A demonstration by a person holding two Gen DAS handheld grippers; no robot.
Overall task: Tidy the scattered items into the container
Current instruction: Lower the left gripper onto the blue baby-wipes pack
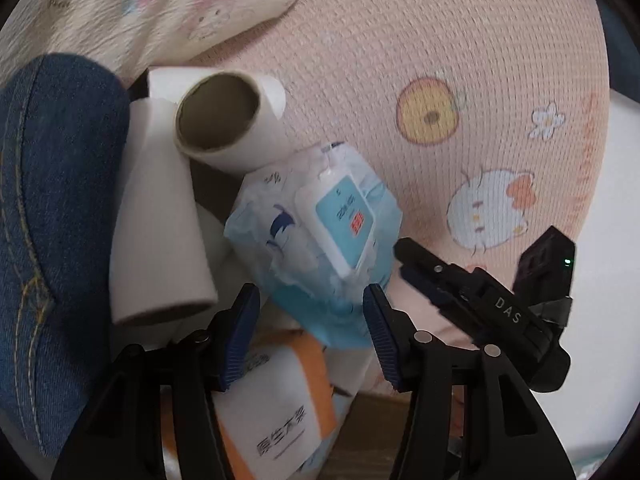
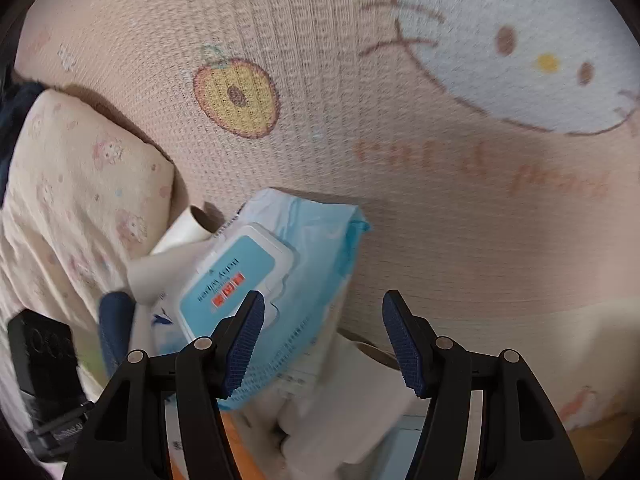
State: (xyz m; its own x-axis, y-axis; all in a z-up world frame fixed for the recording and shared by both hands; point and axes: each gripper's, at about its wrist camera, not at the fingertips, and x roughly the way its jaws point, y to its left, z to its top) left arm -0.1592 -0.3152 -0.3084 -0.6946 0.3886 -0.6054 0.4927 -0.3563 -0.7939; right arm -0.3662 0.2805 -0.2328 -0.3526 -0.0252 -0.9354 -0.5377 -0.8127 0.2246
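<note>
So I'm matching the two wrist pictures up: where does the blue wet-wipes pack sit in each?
Left wrist: wet-wipes pack lies just below centre, tilted, between and beyond the open left gripper's fingertips.
Right wrist: the pack lies lower left of centre, partly behind one finger of the right gripper.
Shared landmark: the round yellow fruit print on the pink mat.

Orange-and-white tissue pack (image 1: 280, 420) half hidden under the blue plastic wet-wipes pack (image 1: 320, 240), its base cut off by the frame's bottom edge.

Pink cartoon-print bed mat (image 1: 420, 60), cream pillow (image 1: 140, 4) on it
</note>
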